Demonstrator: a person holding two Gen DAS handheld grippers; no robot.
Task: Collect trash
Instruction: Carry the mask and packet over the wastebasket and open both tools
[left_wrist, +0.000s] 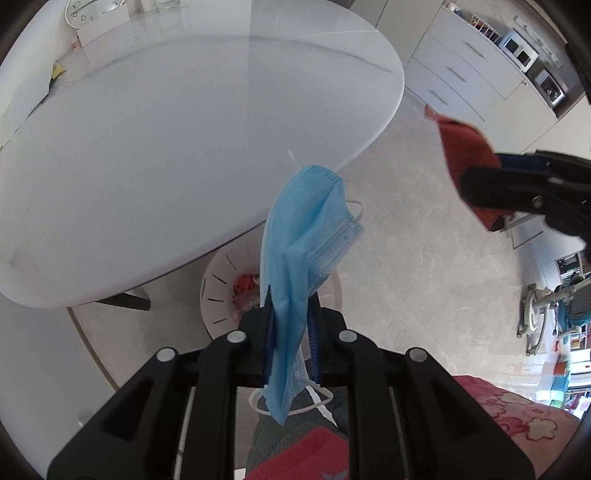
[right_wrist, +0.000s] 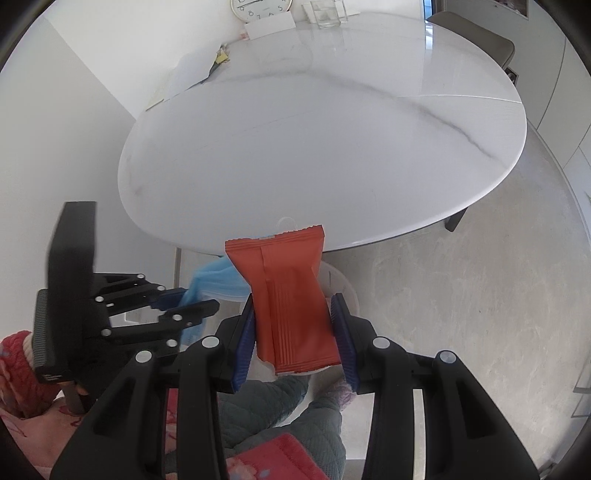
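My left tongs (left_wrist: 290, 332) pinch a blue mask (left_wrist: 299, 251) above the white bin (left_wrist: 218, 291) under the counter (left_wrist: 166, 147) edge; right tongs (right_wrist: 295, 332) clamp an orange wrapper (right_wrist: 291, 295), hiding the bin.

Bright, even daylight fills both views; soft glare sheens the glossy white marble oval tabletop (right_wrist: 332, 147), and fisheye distortion bends and darkens the edges.

Black plastic left gripper (left_wrist: 290, 332) and right gripper (right_wrist: 295, 332), blue ribbed pads (right_wrist: 243, 347), round silver screws, pink floral quilted sleeve (left_wrist: 517, 410), grey-green quilted trousers (right_wrist: 280, 413)
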